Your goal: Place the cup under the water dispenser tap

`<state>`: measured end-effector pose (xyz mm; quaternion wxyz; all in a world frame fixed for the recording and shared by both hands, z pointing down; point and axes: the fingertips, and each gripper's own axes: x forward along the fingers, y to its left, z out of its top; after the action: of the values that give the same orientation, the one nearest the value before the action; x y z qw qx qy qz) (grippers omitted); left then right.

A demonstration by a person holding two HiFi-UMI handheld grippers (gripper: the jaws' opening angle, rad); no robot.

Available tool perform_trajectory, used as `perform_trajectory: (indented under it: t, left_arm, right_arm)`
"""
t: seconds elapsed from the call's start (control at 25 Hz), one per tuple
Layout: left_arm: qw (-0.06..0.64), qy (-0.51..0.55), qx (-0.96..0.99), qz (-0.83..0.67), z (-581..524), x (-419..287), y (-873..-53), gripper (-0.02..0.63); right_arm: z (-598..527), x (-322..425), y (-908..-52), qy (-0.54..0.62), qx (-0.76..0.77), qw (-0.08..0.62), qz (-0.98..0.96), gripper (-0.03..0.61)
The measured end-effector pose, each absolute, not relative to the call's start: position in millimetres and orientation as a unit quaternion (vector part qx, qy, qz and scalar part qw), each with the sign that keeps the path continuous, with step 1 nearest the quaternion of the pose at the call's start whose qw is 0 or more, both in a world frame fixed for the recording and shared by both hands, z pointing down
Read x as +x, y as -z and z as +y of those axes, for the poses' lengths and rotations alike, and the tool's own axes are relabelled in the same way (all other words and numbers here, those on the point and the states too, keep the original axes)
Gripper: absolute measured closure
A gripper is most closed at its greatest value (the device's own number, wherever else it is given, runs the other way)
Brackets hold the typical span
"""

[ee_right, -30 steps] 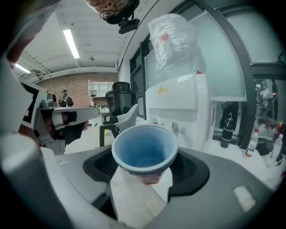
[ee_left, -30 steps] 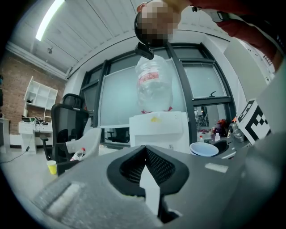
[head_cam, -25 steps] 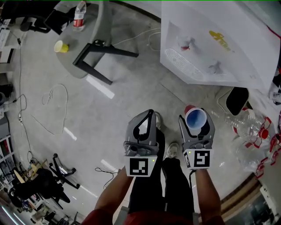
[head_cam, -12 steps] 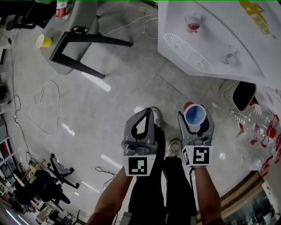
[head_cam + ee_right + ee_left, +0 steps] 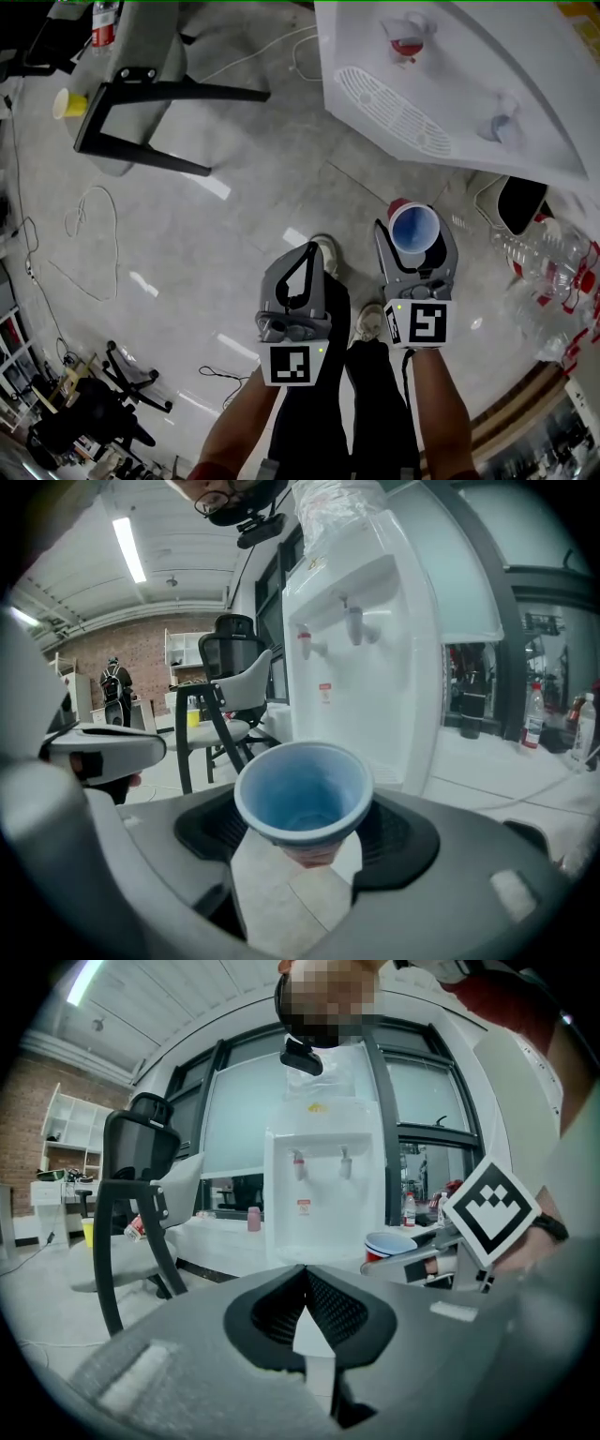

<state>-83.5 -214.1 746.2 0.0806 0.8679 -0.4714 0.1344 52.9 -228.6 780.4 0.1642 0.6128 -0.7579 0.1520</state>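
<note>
A paper cup (image 5: 415, 230), blue inside and red outside, stands upright between the jaws of my right gripper (image 5: 415, 236), which is shut on it. In the right gripper view the cup (image 5: 305, 799) fills the middle. The white water dispenser (image 5: 366, 639) stands beyond it, with a red tap (image 5: 305, 641) and a second tap (image 5: 354, 621). From above, the dispenser (image 5: 450, 84) shows its red tap (image 5: 405, 42), blue tap (image 5: 502, 127) and drip grille (image 5: 394, 111). My left gripper (image 5: 314, 248) is held beside the right one, shut and empty, its tips touching (image 5: 302, 1269).
A chair with black legs (image 5: 141, 103) stands at the upper left, with a yellow cup (image 5: 64, 103) and a bottle (image 5: 105, 23) near it. A cable (image 5: 89, 225) loops on the floor. Empty plastic bottles (image 5: 544, 272) lie at the right. My shoe (image 5: 370, 319) shows below the grippers.
Both grippers have sunk lower, with the cup still held. The dispenser now sits nearer and further left in the head view.
</note>
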Motion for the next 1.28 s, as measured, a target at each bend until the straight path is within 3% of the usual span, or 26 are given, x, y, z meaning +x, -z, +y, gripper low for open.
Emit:
perform_trajectory:
  t: [0.56,1.0,1.28]
  left_arm:
    - [0.096,-0.118,0.873,-0.463,-225.3,-68.9,-761.0,0.612]
    - [0.098,-0.117,0.876,-0.457,-230.5,-68.6,-762.1,0.612]
    - [0.098,-0.117,0.876,-0.458,-233.1,-70.9,-763.2,0.612]
  right_arm:
    - [-322.9,84.5,-761.7,-0.093,0.652,0.157,-0.736,0.244]
    - [-357.1,118.6,-777.9,-0.15,0.72,0.125,-0.666,0.244]
    - [-356.8,117.0,-782.8,-0.148,0.717,0.144,-0.666,0.236]
